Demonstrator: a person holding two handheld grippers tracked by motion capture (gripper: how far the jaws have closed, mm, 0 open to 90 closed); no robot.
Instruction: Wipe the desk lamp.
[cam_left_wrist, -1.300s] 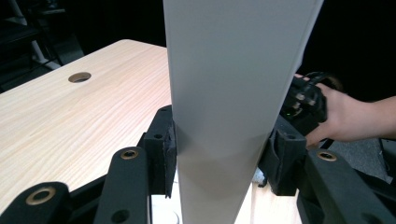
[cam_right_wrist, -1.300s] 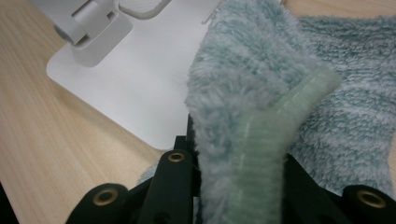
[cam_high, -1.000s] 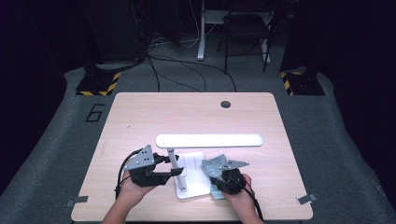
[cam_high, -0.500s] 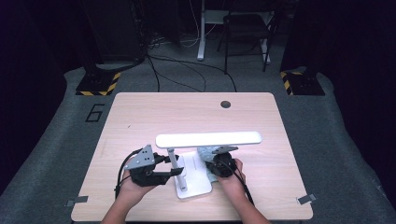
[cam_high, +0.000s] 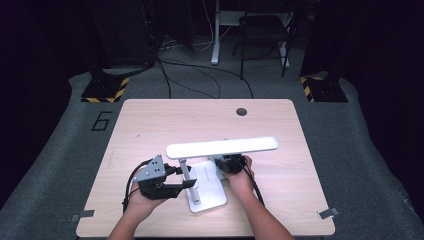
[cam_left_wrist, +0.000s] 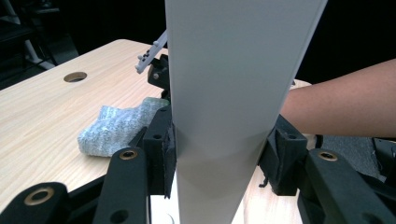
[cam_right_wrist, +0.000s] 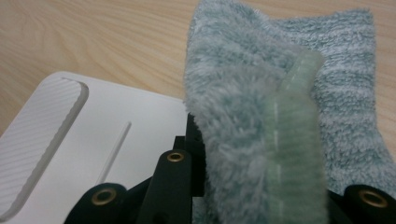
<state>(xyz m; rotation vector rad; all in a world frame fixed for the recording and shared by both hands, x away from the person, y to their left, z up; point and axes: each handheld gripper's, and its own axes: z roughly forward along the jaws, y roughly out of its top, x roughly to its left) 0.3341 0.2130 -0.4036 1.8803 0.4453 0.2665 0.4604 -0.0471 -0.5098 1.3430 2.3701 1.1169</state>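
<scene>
Low on the counter (cam_high: 150, 125), your left gripper (cam_high: 159, 181) fingers clamp the lamp (cam_high: 222, 148) post; your right gripper (cam_high: 231, 164) fingers pinch a cloth (cam_right_wrist: 261, 121).

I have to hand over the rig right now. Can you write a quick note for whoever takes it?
Left gripper: jaws shut on the lamp post, holding the lamp steady.
Right gripper: jaws shut on the cloth, at the far right edge of the lamp base, under the lamp head.
Done: lamp braced, cloth brought to the base.
Left: probably wiping the base and head; I can't tell how much is already wiped.
</scene>
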